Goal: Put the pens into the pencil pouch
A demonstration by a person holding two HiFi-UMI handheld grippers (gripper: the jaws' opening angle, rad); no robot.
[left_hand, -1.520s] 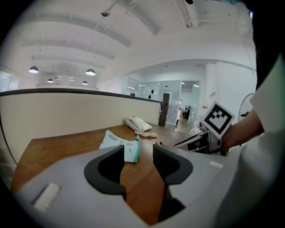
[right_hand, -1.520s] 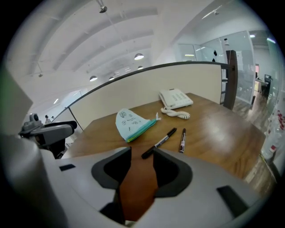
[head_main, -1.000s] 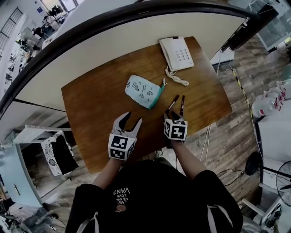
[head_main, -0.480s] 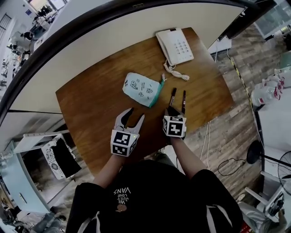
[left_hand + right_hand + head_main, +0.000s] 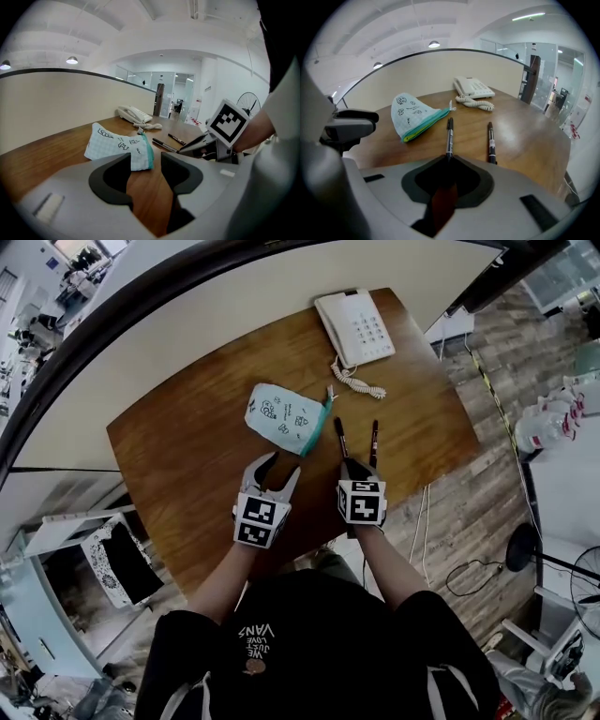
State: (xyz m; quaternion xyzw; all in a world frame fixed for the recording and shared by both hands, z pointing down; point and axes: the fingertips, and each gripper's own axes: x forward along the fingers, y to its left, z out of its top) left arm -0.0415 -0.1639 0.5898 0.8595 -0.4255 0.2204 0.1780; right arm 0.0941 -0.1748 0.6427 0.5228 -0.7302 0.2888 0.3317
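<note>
wooden surface [image 5: 178,456] is carrying: white desk phone [image 5: 354,327] with coiled cord [image 5: 358,382] at the far edge; pale blue pencil pouch [image 5: 284,417] lying mid-surface. right hand-held gripper [image 5: 350,463], whose jaws have just been closing, is pinching the near end of the left pen [image 5: 341,439]; right pen [image 5: 373,442] is lying free beside it. left hand-held gripper [image 5: 281,465] is hovering spread and empty, near the pouch.

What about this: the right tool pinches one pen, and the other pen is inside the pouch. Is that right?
No. The other pen is not inside the pouch; it lies on the table. The right tool, whose jaws have just been closing, does pinch one pen. The right gripper view shows this.
</note>
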